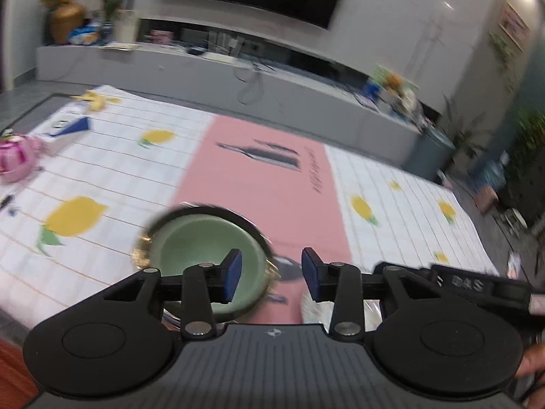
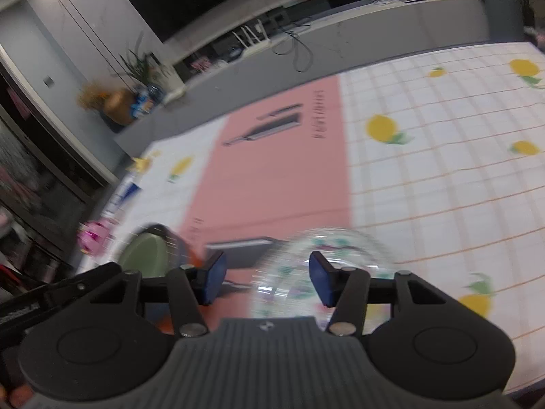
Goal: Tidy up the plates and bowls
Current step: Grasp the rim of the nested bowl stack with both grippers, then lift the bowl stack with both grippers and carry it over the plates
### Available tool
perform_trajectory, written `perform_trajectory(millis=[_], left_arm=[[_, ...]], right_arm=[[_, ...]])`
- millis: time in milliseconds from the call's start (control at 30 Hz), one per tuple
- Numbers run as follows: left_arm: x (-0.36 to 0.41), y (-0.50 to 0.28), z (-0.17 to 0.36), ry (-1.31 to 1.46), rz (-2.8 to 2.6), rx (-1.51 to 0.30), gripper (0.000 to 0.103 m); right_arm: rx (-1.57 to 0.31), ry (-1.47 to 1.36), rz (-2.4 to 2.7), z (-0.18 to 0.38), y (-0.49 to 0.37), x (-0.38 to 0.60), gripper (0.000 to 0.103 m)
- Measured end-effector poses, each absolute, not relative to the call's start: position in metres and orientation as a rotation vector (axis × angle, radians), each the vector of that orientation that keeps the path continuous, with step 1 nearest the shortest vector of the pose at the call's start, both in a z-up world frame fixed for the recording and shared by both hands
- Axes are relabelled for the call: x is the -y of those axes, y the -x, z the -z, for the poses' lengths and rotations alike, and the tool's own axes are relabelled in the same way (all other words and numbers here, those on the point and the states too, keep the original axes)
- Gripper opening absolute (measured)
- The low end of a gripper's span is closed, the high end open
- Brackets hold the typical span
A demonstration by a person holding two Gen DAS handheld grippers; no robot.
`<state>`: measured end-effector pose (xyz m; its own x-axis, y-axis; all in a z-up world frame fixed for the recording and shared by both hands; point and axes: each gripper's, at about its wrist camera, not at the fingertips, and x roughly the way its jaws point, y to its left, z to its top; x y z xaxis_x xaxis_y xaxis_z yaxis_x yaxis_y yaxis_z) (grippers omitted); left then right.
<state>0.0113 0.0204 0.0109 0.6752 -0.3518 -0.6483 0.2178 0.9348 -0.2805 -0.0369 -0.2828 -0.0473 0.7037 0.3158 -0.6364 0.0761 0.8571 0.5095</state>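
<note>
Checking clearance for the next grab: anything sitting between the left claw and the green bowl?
Nothing visible. The left claw is open and empty, with the green bowl just below and left of its tips, resting in a dark plate. Only bare tablecloth lies around them. The frame is blurred, so small items could be missed.

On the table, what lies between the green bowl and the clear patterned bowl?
Only bare pink mat with its printed knife picture; nothing stands between the green bowl and the clear patterned bowl. The right wrist view shows it.

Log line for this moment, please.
left gripper: open, empty | right gripper: open, empty | green bowl: on dark plate | clear patterned bowl: on tablecloth
</note>
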Motion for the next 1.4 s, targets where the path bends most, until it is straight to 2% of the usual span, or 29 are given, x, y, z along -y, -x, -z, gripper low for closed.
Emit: perform_trajectory(millis=[233,433,800,1133,1267,1333,1400], left_arm=[[-0.072,-0.038,0.001,0.311,0.143,-0.785,0.057],[-0.095,-0.054,0.029,0.402,0.119,-0.867,0.061],[-0.11,-0.071,0.07,0.549,0.107,-0.984,0.061],[-0.11,-0.08,0.09,0.61,0.123,-1.041,0.057],[-0.107,-0.081,0.089,0.609,0.135,-1.039,0.049],[-0.105,-0.082,0.088,0.588,0.133,-1.036,0.048],[-0.103,-0.082,0.087,0.572,0.131,-1.035,0.047]], right_arm=[[-0.835,-0.611,-0.172,0.039,0.01,0.232,0.069],[-0.955,-0.673,-0.18,0.061,-0.013,0.199,0.069],[-1.058,-0.682,-0.169,0.094,-0.037,0.174,0.069],[-1.096,-0.752,-0.197,0.114,-0.047,0.174,0.065],[-1.106,-0.755,-0.192,0.116,-0.05,0.171,0.057],[-1.107,-0.746,-0.18,0.116,-0.05,0.171,0.051],[-1.106,-0.749,-0.176,0.116,-0.051,0.171,0.05]])
